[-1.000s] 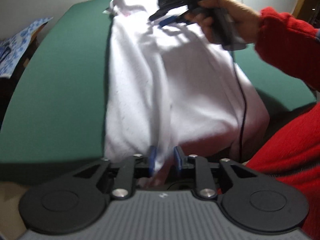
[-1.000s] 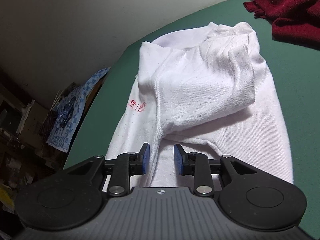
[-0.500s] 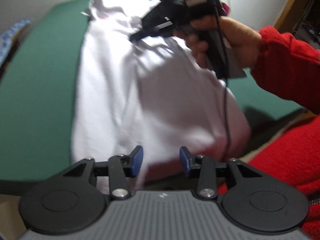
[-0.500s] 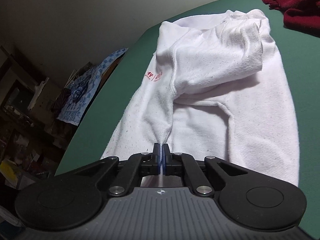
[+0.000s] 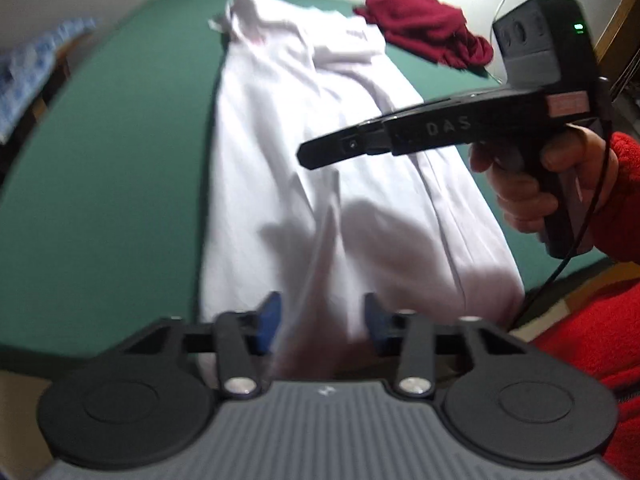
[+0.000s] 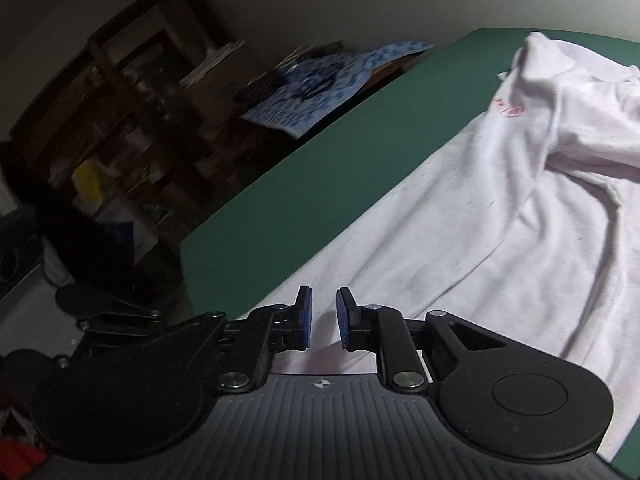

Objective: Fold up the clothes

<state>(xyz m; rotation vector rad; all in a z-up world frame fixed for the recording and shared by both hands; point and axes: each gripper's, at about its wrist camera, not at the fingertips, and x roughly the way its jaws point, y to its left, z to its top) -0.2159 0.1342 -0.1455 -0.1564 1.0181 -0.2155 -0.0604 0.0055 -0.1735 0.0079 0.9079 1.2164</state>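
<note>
Two grippers: both mine, each with its fingers spread on nothing.
Left view, fingers: my left gripper is wide apart over the near hem of the white garment, which runs ahead of them along the green table.
Left view, in the way: my right gripper crosses above the cloth ahead and to the right, held in my hand; a dark red garment lies far ahead right.
Left view, change: my fingers have opened wider than half a second ago.
Left view, writing: "DAS" on the right gripper's body.
Right view, fingers: my right gripper is slightly apart over the white garment's edge, the green table to the left.
Right view, around: blue patterned cloth and dark shelves far left.
Right view, change: half a second ago they pinched a fold; released now.
Right view, writing: small red print on the garment, unreadable.
</note>
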